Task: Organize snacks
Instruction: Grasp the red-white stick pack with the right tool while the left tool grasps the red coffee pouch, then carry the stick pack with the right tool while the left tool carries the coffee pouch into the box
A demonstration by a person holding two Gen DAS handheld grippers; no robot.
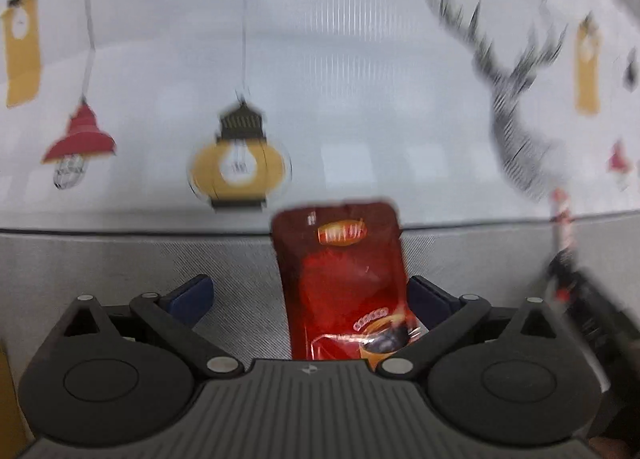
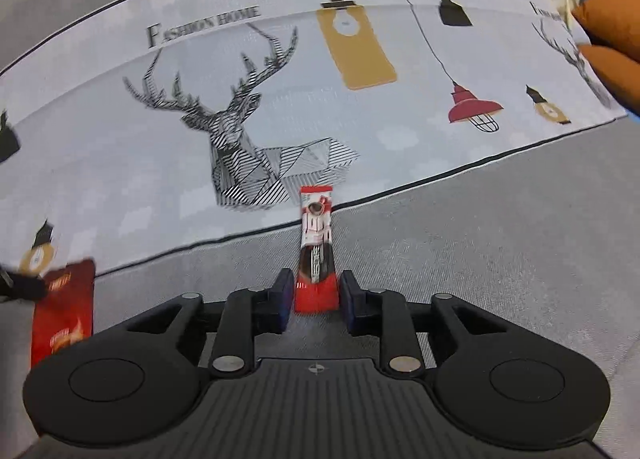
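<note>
- Left gripper (image 1: pixel 310 297) gaping wide, glossy dark-red snack pouch (image 1: pixel 340 279) lying loose between its blue pads on grey woven fabric (image 1: pixel 120 259).
- Right gripper (image 2: pixel 313 301) standing part-spread around narrow red-and-white stick packet (image 2: pixel 316 255), pads just beside, apparently not pinching.

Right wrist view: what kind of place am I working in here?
Probably a home living room: a grey woven sofa-like surface, a printed cover with deer and lamps reading "Fashion Home", and orange cushions at the edge.
</note>
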